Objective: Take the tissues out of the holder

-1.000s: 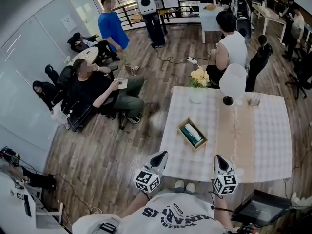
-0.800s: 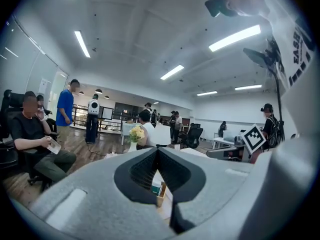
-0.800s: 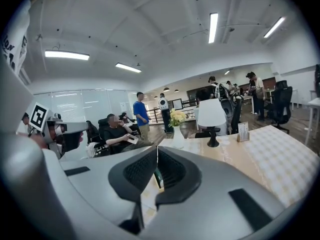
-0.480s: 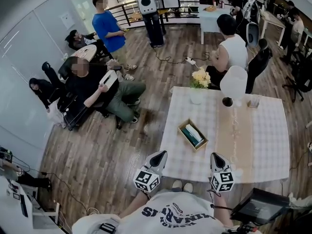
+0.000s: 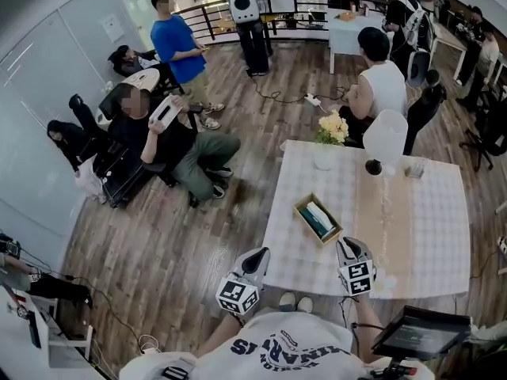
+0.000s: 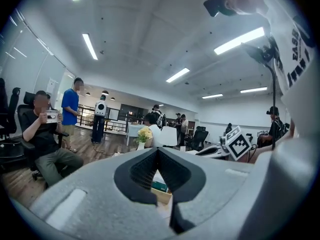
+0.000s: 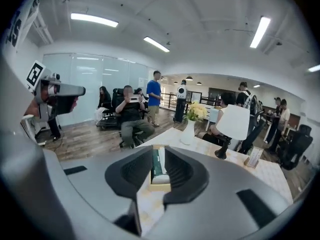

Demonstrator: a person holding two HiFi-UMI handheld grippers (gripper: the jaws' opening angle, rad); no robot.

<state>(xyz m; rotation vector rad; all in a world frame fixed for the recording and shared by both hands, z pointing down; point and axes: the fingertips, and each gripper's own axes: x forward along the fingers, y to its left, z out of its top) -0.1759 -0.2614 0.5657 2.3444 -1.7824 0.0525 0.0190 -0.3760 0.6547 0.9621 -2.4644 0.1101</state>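
A wooden tissue holder (image 5: 299, 209) lies on the white checked table (image 5: 428, 228) with a teal and white tissue pack (image 5: 318, 218) inside it. My left gripper (image 5: 260, 253) hovers at the table's near left edge, short of the holder, with its jaws shut and empty. My right gripper (image 5: 346, 244) is over the near edge, just right of the holder; its jaws are opening to a narrow gap with nothing between them. In the right gripper view the holder (image 7: 156, 180) shows ahead through the gap of the right gripper (image 7: 158, 151). The left gripper (image 6: 158, 150) also points at the holder (image 6: 161, 191).
A white lamp (image 5: 386, 137), a vase of yellow flowers (image 5: 333, 129) and a small glass (image 5: 413, 169) stand at the table's far side. A dark screen (image 5: 416, 335) sits at my lower right. Several people sit and stand on the wooden floor to the left and behind.
My right gripper has moved forward and a little left over the table edge, towards the holder. The left gripper has barely moved. A seated person on the left raised a white device.
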